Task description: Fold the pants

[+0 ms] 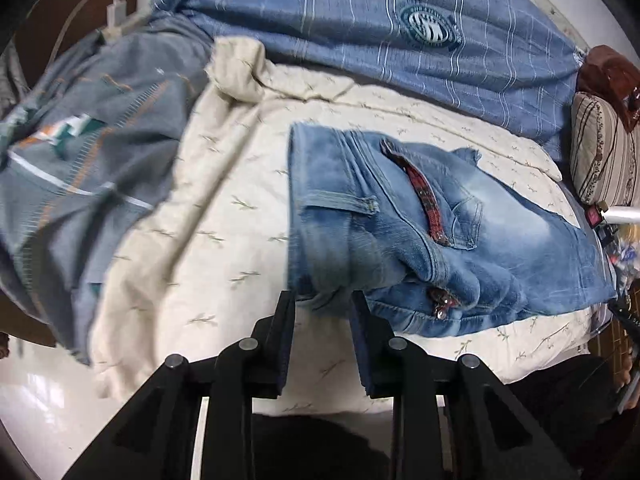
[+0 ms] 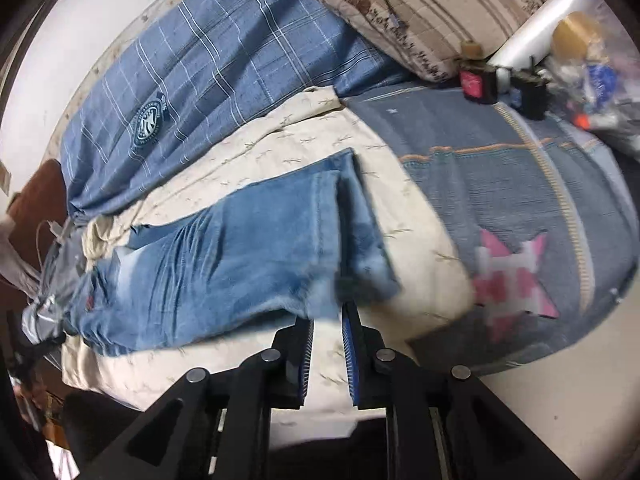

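Note:
Light blue jeans (image 1: 420,232) lie on a cream bedspread (image 1: 208,240), folded lengthwise, waistband end toward my left gripper, with a red-lined pocket showing. My left gripper (image 1: 323,300) is open, its fingertips straddling the near corner of the waistband without closing on it. In the right wrist view the jeans' legs (image 2: 224,260) stretch to the left, hem ends nearest. My right gripper (image 2: 328,316) is open with a narrow gap, its tips at the edge of the leg hem (image 2: 368,272); no cloth shows clamped between them.
A blue plaid blanket (image 1: 380,28) lies beyond the jeans. A grey patterned quilt (image 1: 80,152) is at the left, and also shows in the right wrist view (image 2: 520,200). A striped pillow (image 2: 432,8), small bottles (image 2: 480,80) and a charger cable (image 1: 116,12) sit around the bed's edges.

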A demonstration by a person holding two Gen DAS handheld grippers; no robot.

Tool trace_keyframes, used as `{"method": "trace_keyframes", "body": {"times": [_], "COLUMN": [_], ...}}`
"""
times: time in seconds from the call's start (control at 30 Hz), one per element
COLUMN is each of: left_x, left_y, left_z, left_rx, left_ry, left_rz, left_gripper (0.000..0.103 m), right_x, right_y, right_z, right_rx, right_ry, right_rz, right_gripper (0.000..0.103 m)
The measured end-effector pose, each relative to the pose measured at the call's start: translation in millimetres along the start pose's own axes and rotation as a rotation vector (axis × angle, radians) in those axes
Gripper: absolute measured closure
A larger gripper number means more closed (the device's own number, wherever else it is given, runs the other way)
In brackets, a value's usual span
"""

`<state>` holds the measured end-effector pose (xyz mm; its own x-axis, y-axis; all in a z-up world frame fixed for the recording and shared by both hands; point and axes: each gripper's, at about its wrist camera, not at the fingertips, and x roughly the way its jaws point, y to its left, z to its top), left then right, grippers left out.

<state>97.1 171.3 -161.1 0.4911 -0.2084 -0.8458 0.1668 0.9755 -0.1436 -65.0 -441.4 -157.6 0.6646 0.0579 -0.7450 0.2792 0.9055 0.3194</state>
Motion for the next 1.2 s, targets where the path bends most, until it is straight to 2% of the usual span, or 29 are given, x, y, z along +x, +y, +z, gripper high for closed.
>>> {"method": "trace_keyframes", "body": {"times": [0.1,0.2,0.23,0.3,0.33,0.4,0.5,0.53,0.6,0.63,0.67,0.77,0.9,0.97,1.03,1.1,1.17,1.2], "left_x": [-20,-29,-27,-21,-15,-1,23,30,45,50,54,62,64,64,65,66,67,68], "left_y": [-2,-17,-22,-37,-44,-55,-67,-69,-74,-75,-75,-71,-65,-67,-73,-79,-80,-79], "left_z": [3,10,12,15,18,21,25,25,25,24,23,19,17,17,16,13,10,9], "left_rx": [0.007,0.032,0.039,0.046,0.041,0.032,0.024,0.022,0.023,0.028,0.034,0.047,0.036,0.031,0.048,0.074,0.095,0.098], "left_ry": [-0.053,-0.099,-0.11,-0.127,-0.129,-0.121,-0.092,-0.083,-0.063,-0.055,-0.046,-0.019,-0.011,-0.017,-0.024,-0.029,-0.029,-0.026], "left_rz": [-0.012,-0.042,-0.05,-0.07,-0.077,-0.093,-0.086,-0.079,-0.047,-0.032,-0.02,-0.007,-0.012,-0.008,0.017,0.04,0.05,0.049], "left_gripper": [0.074,0.074,0.072,0.068,0.066,0.065,0.065,0.065,0.065,0.065,0.065,0.065,0.065,0.065,0.064,0.062,0.06,0.06], "right_x": [-15,-13,-9,2,9,23,58,68,90,99,105,93,65,63,80,105,120,121], "right_y": [-4,1,5,9,11,14,12,9,10,13,19,39,58,64,61,44,21,8], "right_z": [8,30,39,55,63,74,89,91,94,94,95,104,120,125,124,120,116,113], "right_rx": [0.041,0.072,0.075,0.088,0.095,0.101,0.119,0.126,0.13,0.113,0.086,0.0,-0.052,-0.069,-0.073,-0.021,0.081,0.154], "right_ry": [-0.063,-0.092,-0.091,-0.083,-0.093,-0.097,-0.006,0.02,0.087,0.123,0.137,0.038,-0.139,-0.197,-0.185,-0.099,-0.036,-0.033], "right_rz": [0.048,0.073,0.08,0.076,0.066,0.028,0.004,-0.002,0.02,0.02,-0.016,-0.07,-0.086,-0.116,-0.16,-0.173,-0.135,-0.081], "right_gripper": [0.087,0.082,0.076,0.053,0.032,0.029,0.029,0.03,0.044,0.072,0.088,0.094,0.096,0.096,0.095,0.094,0.092,0.092]}}
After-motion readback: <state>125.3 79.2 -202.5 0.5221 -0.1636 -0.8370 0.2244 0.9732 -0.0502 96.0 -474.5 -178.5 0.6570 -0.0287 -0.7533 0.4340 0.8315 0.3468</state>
